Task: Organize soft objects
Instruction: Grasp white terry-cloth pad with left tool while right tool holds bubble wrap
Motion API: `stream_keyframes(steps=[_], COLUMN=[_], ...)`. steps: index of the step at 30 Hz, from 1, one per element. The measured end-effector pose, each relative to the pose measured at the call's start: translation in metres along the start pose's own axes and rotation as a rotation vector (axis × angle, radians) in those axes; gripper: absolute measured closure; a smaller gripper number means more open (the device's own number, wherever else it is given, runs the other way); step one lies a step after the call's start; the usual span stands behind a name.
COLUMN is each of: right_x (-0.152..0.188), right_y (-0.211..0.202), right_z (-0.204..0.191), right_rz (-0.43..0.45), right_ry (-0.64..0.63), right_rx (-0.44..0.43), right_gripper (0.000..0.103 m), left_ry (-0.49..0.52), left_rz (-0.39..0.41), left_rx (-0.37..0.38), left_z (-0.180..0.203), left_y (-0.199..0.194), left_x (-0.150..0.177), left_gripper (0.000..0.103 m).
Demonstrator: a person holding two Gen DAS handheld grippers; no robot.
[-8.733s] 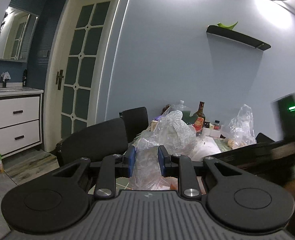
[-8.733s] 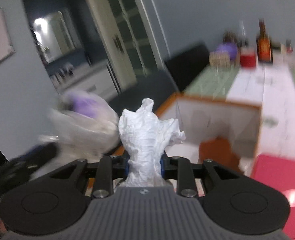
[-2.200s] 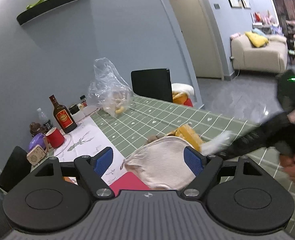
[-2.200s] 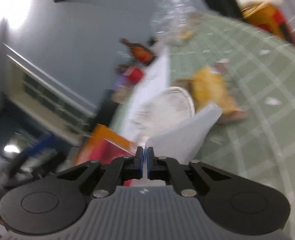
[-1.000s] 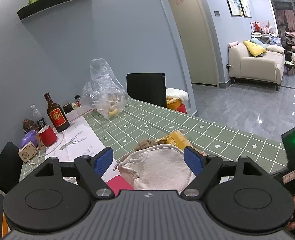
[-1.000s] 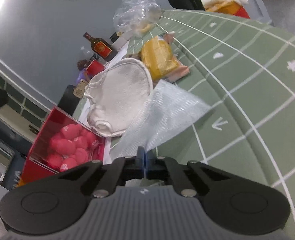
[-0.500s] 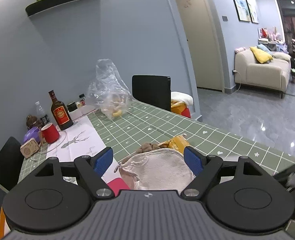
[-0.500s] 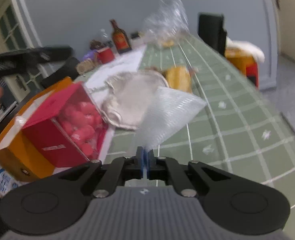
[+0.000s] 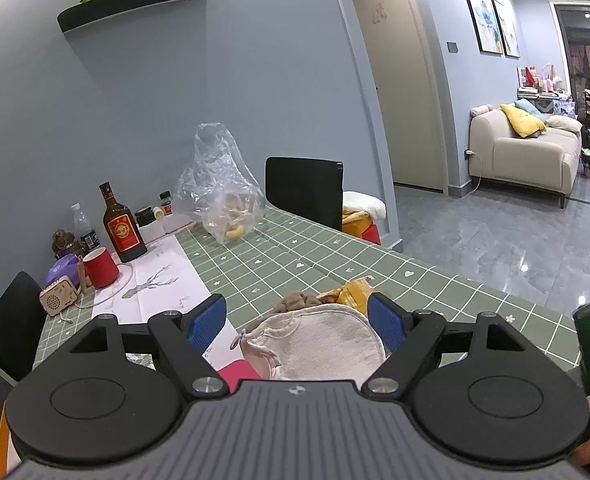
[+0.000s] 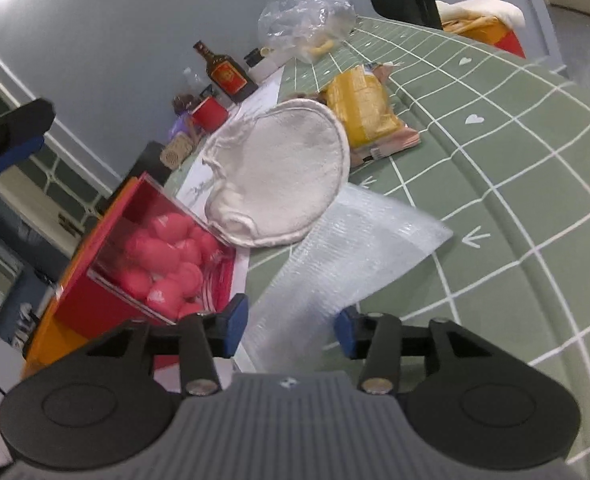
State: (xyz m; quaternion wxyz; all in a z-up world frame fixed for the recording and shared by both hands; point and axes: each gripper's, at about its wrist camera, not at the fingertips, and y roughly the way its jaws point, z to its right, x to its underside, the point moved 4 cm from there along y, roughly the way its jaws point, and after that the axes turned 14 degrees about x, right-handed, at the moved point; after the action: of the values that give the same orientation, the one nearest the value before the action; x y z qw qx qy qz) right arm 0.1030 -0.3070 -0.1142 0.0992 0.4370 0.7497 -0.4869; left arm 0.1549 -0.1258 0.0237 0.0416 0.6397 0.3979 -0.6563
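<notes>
My right gripper (image 10: 291, 326) hangs low over the green checked table (image 10: 515, 152) and its jaws are opening. A white foam sheet (image 10: 347, 256) lies flat on the table with its near end between the blue pads, which do not press on it. Beyond it rests a cream cloth pouch (image 10: 283, 176), partly over a red box of pink soft balls (image 10: 155, 256). A yellow snack bag (image 10: 363, 108) lies behind the pouch. My left gripper (image 9: 297, 322) stands open above the cream pouch (image 9: 319, 344), holding nothing.
A clear plastic bag of snacks (image 9: 223, 192), a brown bottle (image 9: 121, 228) and a red mug (image 9: 100, 267) stand at the far side. Black chairs (image 9: 303, 192) flank the table. An orange box (image 10: 45, 340) sits under the red one. The table's edge runs along the right.
The right gripper's jaws have parted and let go of the foam sheet, which now lies on the table. The right view has rolled. The left gripper has hardly moved.
</notes>
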Motion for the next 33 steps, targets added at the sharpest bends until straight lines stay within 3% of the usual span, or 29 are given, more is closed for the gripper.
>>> stream_keyframes(steps=[4,10,12,14,21,27,33], right_x=[0.001,0.001,0.002,0.003,0.002,0.005,0.007], right_y=[0.006,0.009,0.010,0.013,0.014,0.013,0.011], right_z=[0.004,-0.003,-0.005,-0.002,0.008,-0.003,-0.001], right_rz=[0.006,0.035,0.041,0.040,0.051,0.092,0.091], right_ry=[0.077,0.038,0.009,-0.015,-0.002,-0.086,-0.074], right_rx=[-0.066,-0.063,-0.020,0.029,0.015,0.065,0.061], right_gripper=[0.050,0.050,0.066,0.102,0.103,0.103,0.103], left_ry=[0.000,0.004,0.004,0.008,0.035,0.014,0.129], left_rz=[0.003,0.003,0.001,-0.005,-0.052,-0.142,-0.234], left_rx=[0.003,0.012,0.011,0.013,0.030,-0.026,-0.119], left_z=[0.001,0.004,0.005,0.005,0.016,0.013,0.025], left_y=[-0.001,0.000,0.000,0.002,0.019,0.046,0.074], left_x=[0.000,0.000,0.000,0.001,0.007,0.020,0.022], left_gripper=[0.009,0.009,0.009,0.009,0.009,0.009,0.009])
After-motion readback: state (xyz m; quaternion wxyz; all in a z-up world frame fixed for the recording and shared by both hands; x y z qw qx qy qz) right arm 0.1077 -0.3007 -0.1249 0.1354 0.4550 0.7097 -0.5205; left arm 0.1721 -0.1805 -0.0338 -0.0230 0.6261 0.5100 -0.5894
